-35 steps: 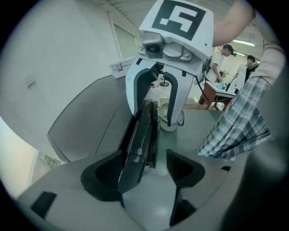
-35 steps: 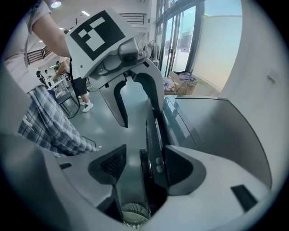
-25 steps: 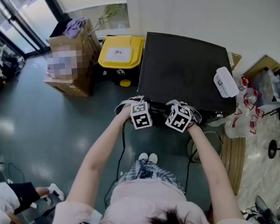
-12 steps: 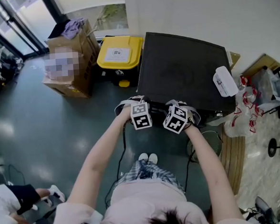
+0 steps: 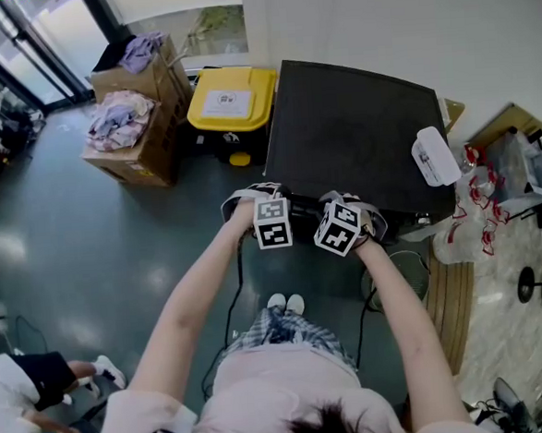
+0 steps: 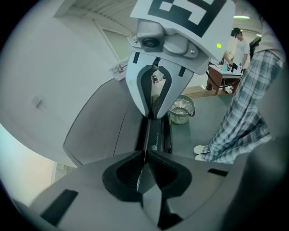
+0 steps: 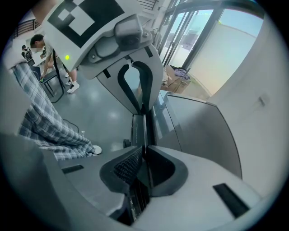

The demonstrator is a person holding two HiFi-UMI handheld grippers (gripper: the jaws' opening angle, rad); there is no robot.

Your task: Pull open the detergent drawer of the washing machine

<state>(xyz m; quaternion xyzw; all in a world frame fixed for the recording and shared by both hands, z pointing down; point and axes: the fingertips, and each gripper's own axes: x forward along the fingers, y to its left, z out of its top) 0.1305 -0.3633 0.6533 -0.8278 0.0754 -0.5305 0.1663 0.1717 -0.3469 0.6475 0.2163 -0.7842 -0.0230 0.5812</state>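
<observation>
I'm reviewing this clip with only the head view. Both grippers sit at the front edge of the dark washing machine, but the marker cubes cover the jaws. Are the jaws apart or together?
Observer: In its own view, the left gripper has its jaws closing, almost together, with nothing visible between them.
Operator: And the right one?
Observer: The right gripper has its jaws together too, with nothing seen between them.
Operator: How do the two sit relative to each other?
Observer: They face each other, tips nearly meeting over the front edge of the washing machine.
</observation>
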